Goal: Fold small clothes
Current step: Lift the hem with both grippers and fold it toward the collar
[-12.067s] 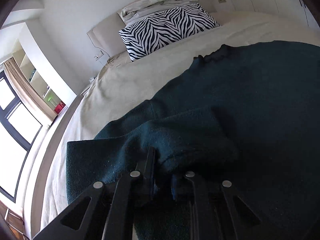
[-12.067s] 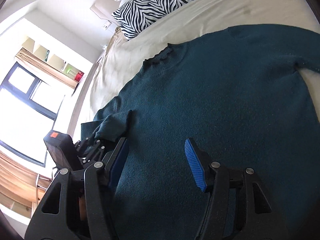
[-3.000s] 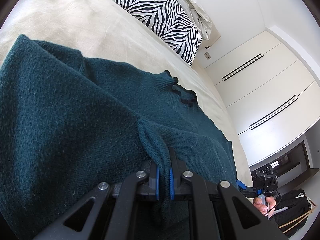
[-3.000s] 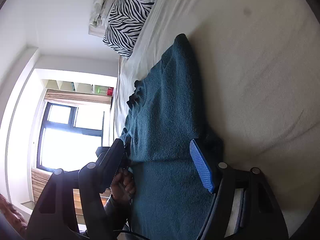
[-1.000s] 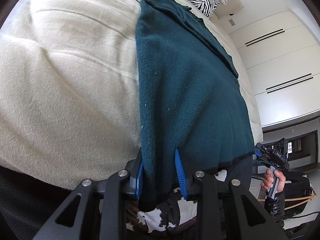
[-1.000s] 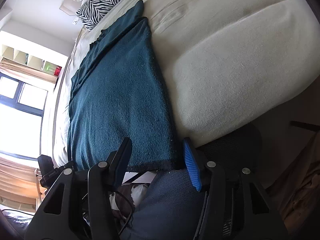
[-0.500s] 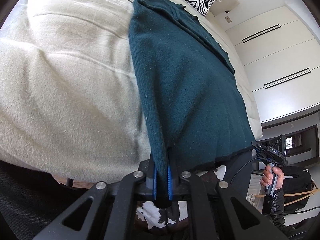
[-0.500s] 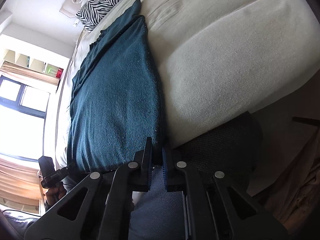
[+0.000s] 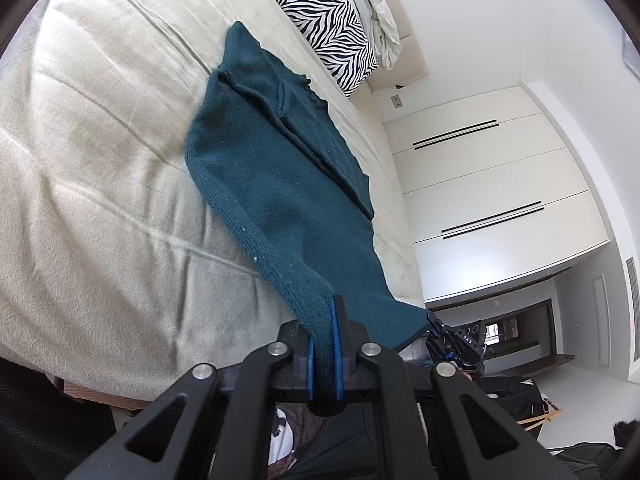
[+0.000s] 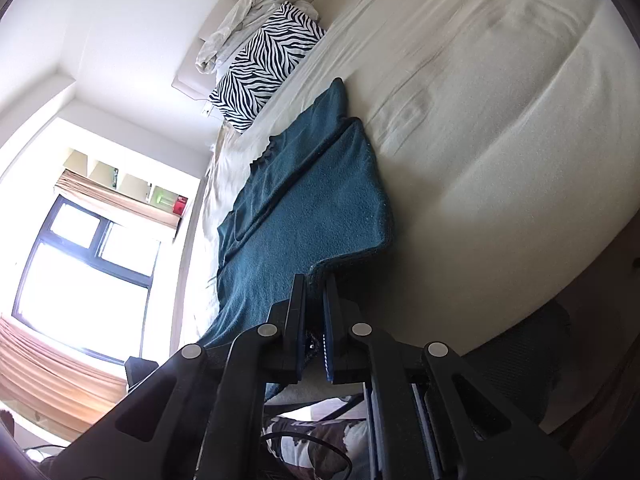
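A dark teal knit sweater (image 9: 272, 168) lies lengthwise on a cream bed (image 9: 92, 160), sleeves folded in, its collar toward the pillows. My left gripper (image 9: 325, 322) is shut on one corner of the hem, which is lifted off the mattress. In the right wrist view the same sweater (image 10: 304, 200) runs away from me, and my right gripper (image 10: 314, 300) is shut on the other hem corner, raised above the bed's near edge. The hem between the two grippers hangs stretched. The right gripper (image 9: 456, 346) also shows small at the far end of the hem in the left wrist view.
A zebra-print pillow (image 9: 328, 28) and crumpled pale bedding (image 9: 376, 12) sit at the head of the bed. White wardrobe doors (image 9: 492, 184) stand beyond the bed. A bright window (image 10: 80, 264) and wall shelves (image 10: 132, 192) show in the right wrist view. A person's lap is below the grippers.
Both grippers closed on the hem corners, then rose and tipped up, lifting the hem off the bed's near edge. More of the bed head and room now shows.
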